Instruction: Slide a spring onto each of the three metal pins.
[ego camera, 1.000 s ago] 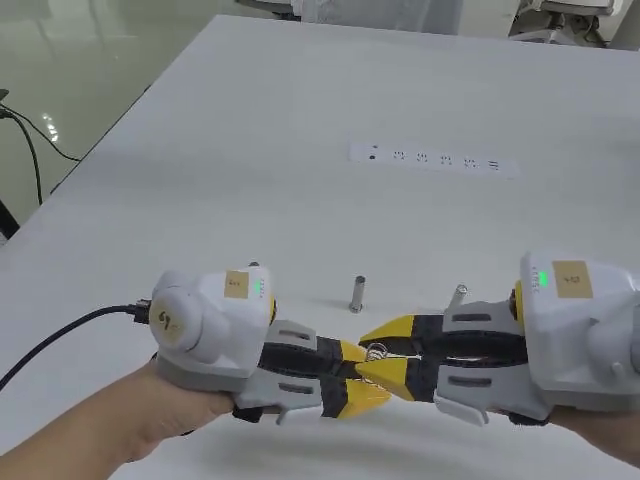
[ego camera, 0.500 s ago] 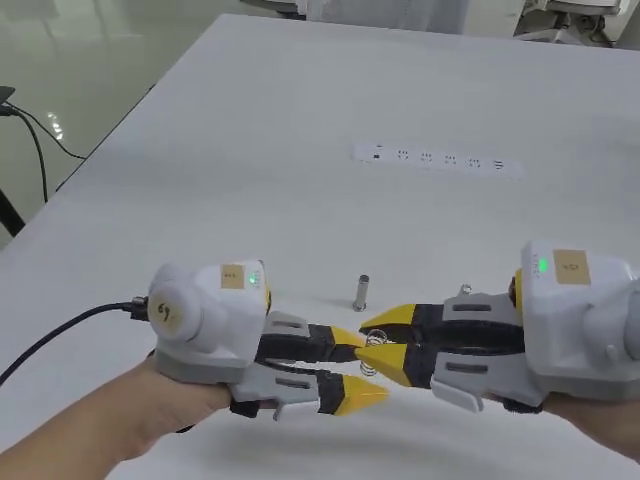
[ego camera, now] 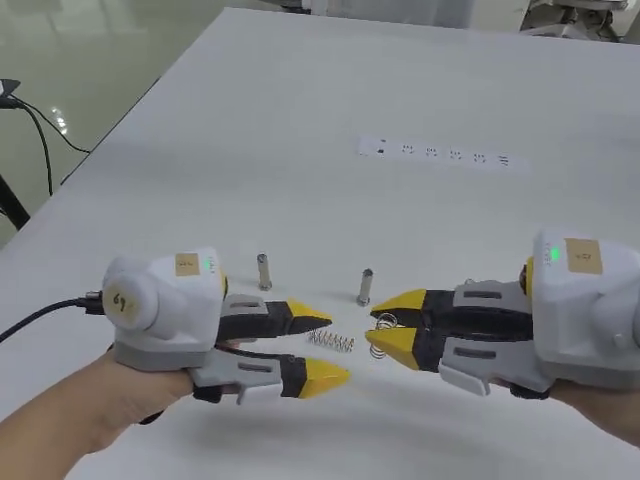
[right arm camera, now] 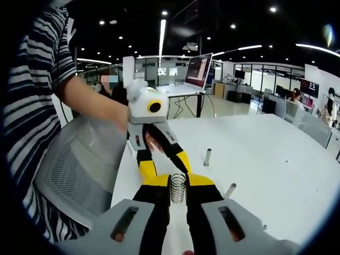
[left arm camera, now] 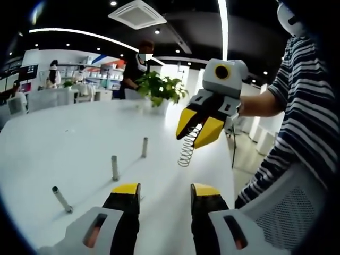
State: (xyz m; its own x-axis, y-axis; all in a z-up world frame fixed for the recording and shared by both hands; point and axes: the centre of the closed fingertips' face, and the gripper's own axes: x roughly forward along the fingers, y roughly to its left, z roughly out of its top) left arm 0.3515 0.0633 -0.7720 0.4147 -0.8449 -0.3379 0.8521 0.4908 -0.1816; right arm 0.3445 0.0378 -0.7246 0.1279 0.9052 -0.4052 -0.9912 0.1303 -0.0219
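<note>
A slim metal spring [ego camera: 330,341] sticks out from my right gripper [ego camera: 382,323], which is shut on one end of it; the same spring [right arm camera: 178,188] stands between the yellow jaws in the right gripper view. My left gripper [ego camera: 327,347] faces it from the left, open and holding nothing, a short way off the spring's free end. In the left gripper view the spring [left arm camera: 186,151] hangs from the right gripper [left arm camera: 197,125] above the open left gripper [left arm camera: 165,189]. Three upright metal pins [left arm camera: 144,147] [left arm camera: 114,167] [left arm camera: 61,198] stand bare on the white table; two pins [ego camera: 264,271] [ego camera: 365,286] are just behind the jaws.
A white power strip [ego camera: 440,155] lies further back on the table [ego camera: 250,120]. A black cable [ego camera: 45,312] runs off from the left gripper toward the table's left edge. A mesh chair [right arm camera: 74,170] stands behind the person holding the grippers.
The left gripper has opened and drawn back to the left, away from the right gripper's jaws. The spring has stayed in the right gripper, now sticking out free.
</note>
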